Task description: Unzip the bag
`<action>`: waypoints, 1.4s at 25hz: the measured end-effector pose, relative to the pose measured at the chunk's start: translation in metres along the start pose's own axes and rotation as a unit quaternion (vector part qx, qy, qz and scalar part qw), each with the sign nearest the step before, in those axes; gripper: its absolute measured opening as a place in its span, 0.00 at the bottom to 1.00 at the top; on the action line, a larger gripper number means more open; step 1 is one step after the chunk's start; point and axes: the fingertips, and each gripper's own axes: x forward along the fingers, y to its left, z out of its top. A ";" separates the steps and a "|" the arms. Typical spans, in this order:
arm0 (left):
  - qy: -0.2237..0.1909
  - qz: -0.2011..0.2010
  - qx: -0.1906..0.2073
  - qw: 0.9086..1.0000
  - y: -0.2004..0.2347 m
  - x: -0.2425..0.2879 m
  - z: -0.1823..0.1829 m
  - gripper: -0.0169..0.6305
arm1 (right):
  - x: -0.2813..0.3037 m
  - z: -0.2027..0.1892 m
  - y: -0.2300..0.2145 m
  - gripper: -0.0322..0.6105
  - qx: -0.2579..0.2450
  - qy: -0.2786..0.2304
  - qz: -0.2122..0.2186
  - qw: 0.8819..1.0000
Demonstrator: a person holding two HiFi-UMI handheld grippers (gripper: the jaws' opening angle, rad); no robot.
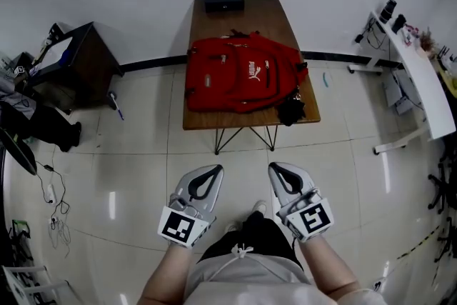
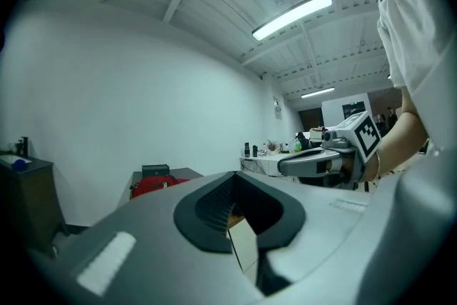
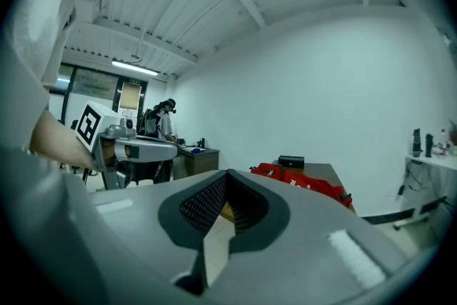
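A red bag (image 1: 241, 75) lies flat across the near half of the wooden worktop (image 1: 239, 14), well apart from the left hand-held gripper (image 1: 213, 169) and right hand-held gripper (image 1: 277, 168), both pressed together and empty. Its soft fabric will likely bunch under a pull. One gripper should pin cloth beside the zip while the other pinches the slider tab, too small to see here.

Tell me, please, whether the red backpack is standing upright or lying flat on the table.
Lying flat: the red backpack spreads front-up across the wooden table, its white logo facing upward.
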 end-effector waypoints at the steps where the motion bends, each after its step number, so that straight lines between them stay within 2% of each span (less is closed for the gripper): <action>1: 0.002 -0.002 0.000 1.000 -0.007 -0.005 0.000 0.04 | -0.003 0.003 0.007 0.06 0.002 -0.004 0.005 1.000; 5: -0.004 -0.001 -0.003 1.000 -0.026 -0.013 0.007 0.04 | -0.011 0.016 0.022 0.06 -0.017 -0.013 0.021 1.000; 10: -0.014 0.005 0.005 1.000 -0.036 -0.016 0.019 0.04 | -0.020 0.020 0.023 0.06 -0.026 -0.002 0.038 0.999; 15: -0.020 0.005 0.004 1.000 -0.042 -0.008 0.027 0.04 | -0.027 0.023 0.017 0.06 -0.037 0.001 0.035 0.999; 22: -0.006 0.011 0.003 1.000 -0.042 -0.004 0.023 0.04 | -0.031 0.020 0.011 0.06 -0.032 0.010 0.027 0.999; 27: -0.003 0.036 0.004 0.999 -0.032 -0.001 0.024 0.04 | -0.030 0.020 0.010 0.06 -0.044 0.015 0.030 0.998; 35: -0.002 0.031 0.006 1.000 -0.027 0.003 0.024 0.04 | -0.022 0.019 0.001 0.06 -0.038 0.019 0.025 0.999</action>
